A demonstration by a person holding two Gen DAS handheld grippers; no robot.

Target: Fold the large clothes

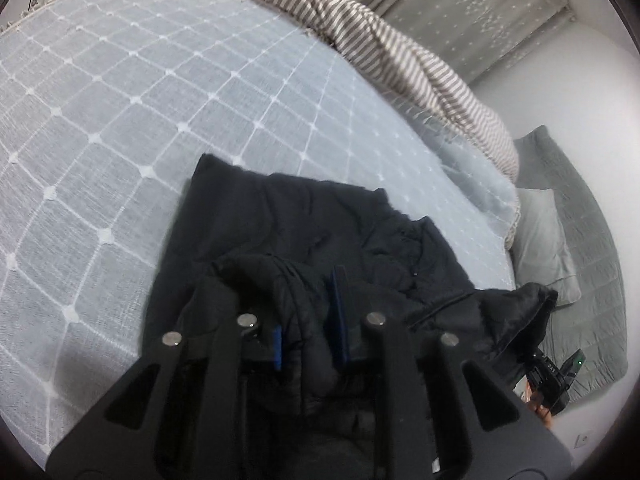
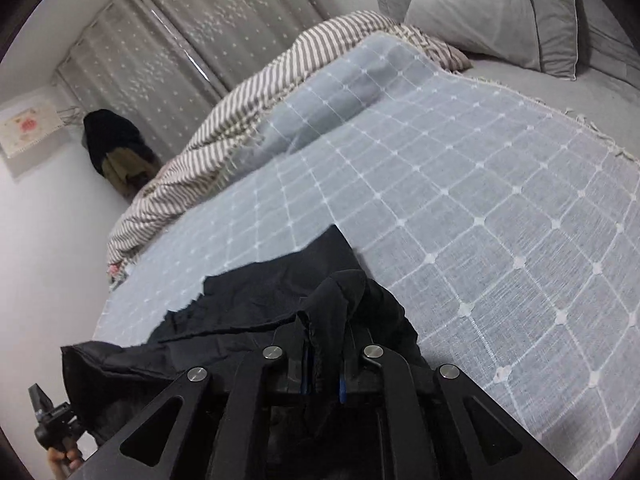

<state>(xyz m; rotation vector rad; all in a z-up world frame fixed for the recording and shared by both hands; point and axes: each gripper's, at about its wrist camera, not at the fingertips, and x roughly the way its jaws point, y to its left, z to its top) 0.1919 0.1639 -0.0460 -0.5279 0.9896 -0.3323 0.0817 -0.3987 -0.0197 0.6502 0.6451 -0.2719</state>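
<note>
A large black padded jacket (image 1: 304, 216) lies on the light blue checked bedspread (image 1: 120, 120). My left gripper (image 1: 308, 320) is shut on a bunched edge of the jacket, the fabric pinched between its blue pads. In the right wrist view my right gripper (image 2: 324, 360) is shut on another edge of the jacket (image 2: 256, 308), held above the bedspread (image 2: 480, 200). The right gripper also shows in the left wrist view (image 1: 552, 376) at the lower right, beside a raised jacket corner. The left gripper shows at the lower left of the right wrist view (image 2: 52, 424).
A striped brown and white blanket (image 1: 400, 52) lies bunched along the far side of the bed. Grey pillows (image 2: 500, 16) and a grey quilt (image 1: 580, 280) are at the head. Dotted grey curtains (image 2: 180, 32) cover the wall. Dark clothes (image 2: 116, 152) hang beside them.
</note>
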